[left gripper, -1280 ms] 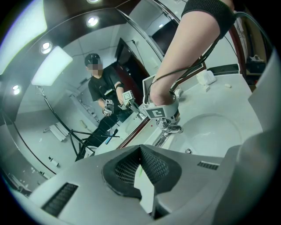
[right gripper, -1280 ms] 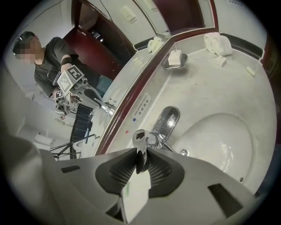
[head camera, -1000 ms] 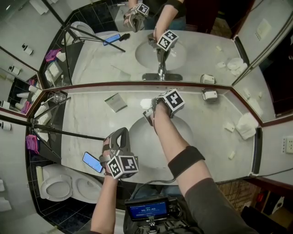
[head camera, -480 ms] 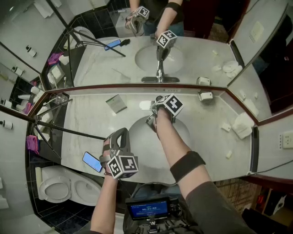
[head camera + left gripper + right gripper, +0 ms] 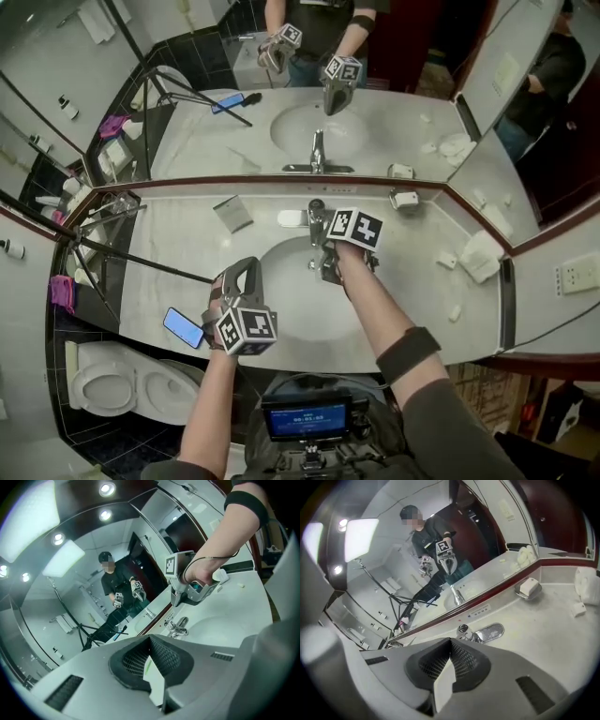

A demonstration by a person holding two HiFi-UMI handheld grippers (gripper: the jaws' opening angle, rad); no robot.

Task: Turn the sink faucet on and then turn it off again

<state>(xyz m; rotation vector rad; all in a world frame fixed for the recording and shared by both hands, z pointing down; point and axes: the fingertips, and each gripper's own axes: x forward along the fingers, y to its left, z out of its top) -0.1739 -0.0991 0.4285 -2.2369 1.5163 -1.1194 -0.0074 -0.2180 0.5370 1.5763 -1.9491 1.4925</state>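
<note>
The chrome faucet (image 5: 316, 221) stands at the back of the oval sink (image 5: 281, 309); it also shows in the right gripper view (image 5: 472, 633) and the left gripper view (image 5: 177, 627). My right gripper (image 5: 326, 261) hangs over the basin just in front of the faucet, apart from it. Its jaws (image 5: 451, 641) have just been closing and are shut with nothing between them. My left gripper (image 5: 247, 267) hovers over the sink's left front rim, shut and empty (image 5: 150, 641). I see no water stream.
A phone (image 5: 183, 327) lies on the counter's left front edge. A black tripod rod (image 5: 141, 264) crosses the left counter. A flat packet (image 5: 232, 213), a soap dish (image 5: 405, 200) and folded towels (image 5: 478, 255) sit along the mirror. A toilet (image 5: 103, 386) stands lower left.
The right gripper has come off the faucet, drawn back toward me over the basin and rolled, leaving the faucet uncovered. The left gripper rose slightly.
</note>
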